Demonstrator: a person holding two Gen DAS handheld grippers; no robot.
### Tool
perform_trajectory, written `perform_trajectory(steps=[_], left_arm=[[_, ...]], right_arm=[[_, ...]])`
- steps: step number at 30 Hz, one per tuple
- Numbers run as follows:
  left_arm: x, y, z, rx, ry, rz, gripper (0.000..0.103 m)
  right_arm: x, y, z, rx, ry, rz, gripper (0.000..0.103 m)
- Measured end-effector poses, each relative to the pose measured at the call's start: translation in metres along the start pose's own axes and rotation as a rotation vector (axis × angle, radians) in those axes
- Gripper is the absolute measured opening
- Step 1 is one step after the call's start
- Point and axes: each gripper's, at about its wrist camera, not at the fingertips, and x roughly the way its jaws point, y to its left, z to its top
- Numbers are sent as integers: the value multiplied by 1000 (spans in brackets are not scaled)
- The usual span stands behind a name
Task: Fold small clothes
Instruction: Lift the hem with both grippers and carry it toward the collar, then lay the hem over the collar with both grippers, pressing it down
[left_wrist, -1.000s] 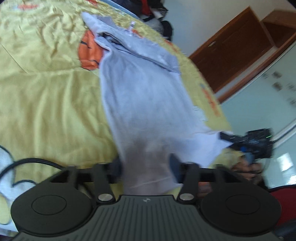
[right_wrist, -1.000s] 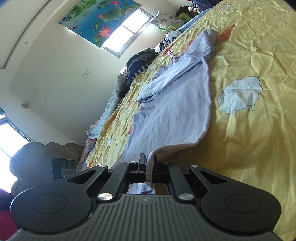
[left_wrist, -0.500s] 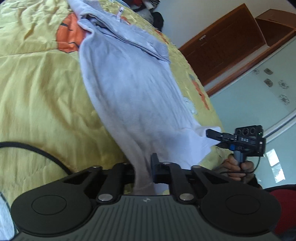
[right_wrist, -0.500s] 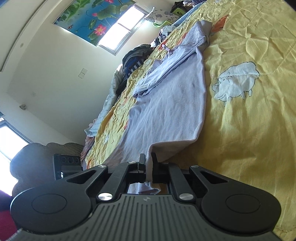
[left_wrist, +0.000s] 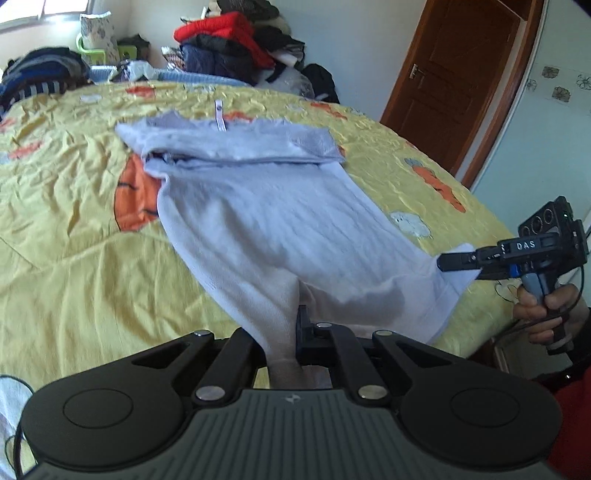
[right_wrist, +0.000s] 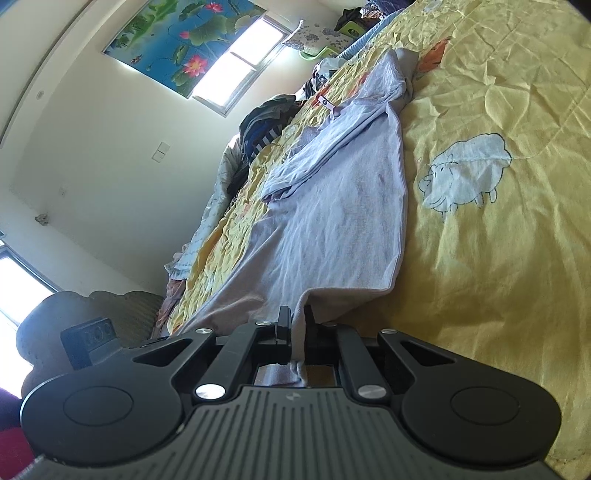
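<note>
Nearest the left camera, a bunched corner of the garment (left_wrist: 258, 221) is pinched between the jaws of the left gripper (left_wrist: 284, 325), whose black linkage arms are drawn in close around the cloth. A soft fold of pale lavender knit is pushed up just above the grip. In the right view, the other hem corner is clamped in the narrow slot of the right gripper (right_wrist: 295, 325), its jaws pressed onto a thin ridge of fabric. From the left, the right gripper (left_wrist: 458, 260) is seen at the garment's far corner, held by a hand (left_wrist: 546, 314) on a grey handle.

Between the two grips the hem is lifted off the bed (left_wrist: 66, 240) and hangs slack, with a shallow sag. Beyond it, the garment is spread flat and long over the wrinkled yellow quilt, finely ribbed in texture. At its far end a sleeve (left_wrist: 240, 144) is folded across as a flat band, with a small white tag (left_wrist: 219, 116) above it. A stitched white sheep (right_wrist: 465, 173) is seen beside the cloth. Heaped clothes (left_wrist: 221, 40) are piled behind the bed.
</note>
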Motion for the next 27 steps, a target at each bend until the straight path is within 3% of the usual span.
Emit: perform_trajectory(steps=[6,10,17,27], left_arm=[[0,-4,15,-68,-59,2,2],[0,-4,22,-76,-54,-33,2],[-11,18,43,-179,-114,-109,2],[-10,38,71,-270,-182,-133,2]], right_arm=[[-2,10,5,-22,-17,5,11],[-4,18,13,-43,-46,8,11],[-5,26,36,-58,-106,30,11],[3,37,74,-93,-169,46,11]])
